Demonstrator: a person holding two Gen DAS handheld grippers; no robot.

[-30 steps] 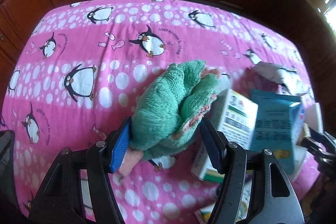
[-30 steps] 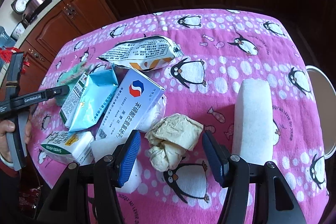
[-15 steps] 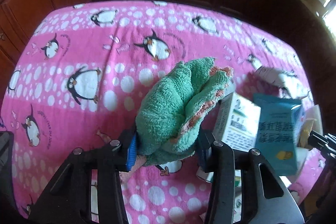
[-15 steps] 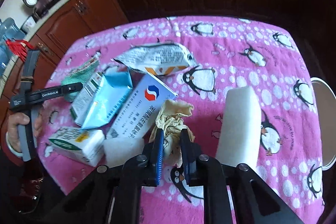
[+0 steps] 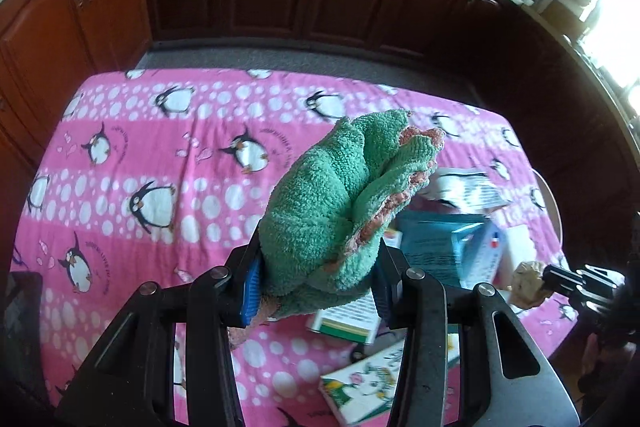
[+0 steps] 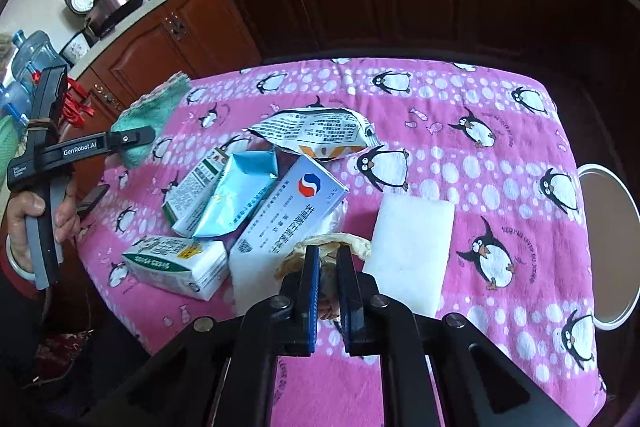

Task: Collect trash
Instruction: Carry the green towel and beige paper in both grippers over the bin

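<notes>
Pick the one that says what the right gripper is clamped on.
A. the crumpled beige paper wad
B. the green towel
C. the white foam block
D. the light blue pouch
A: in the right wrist view the right gripper is shut on the crumpled beige paper wad, with the white foam block lying free beside it.

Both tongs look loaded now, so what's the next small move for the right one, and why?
Probably swing the right tongs, shut on the crumpled beige paper wad, toward the white round bin rim at the table's right edge: the likeliest place for trash.
</notes>
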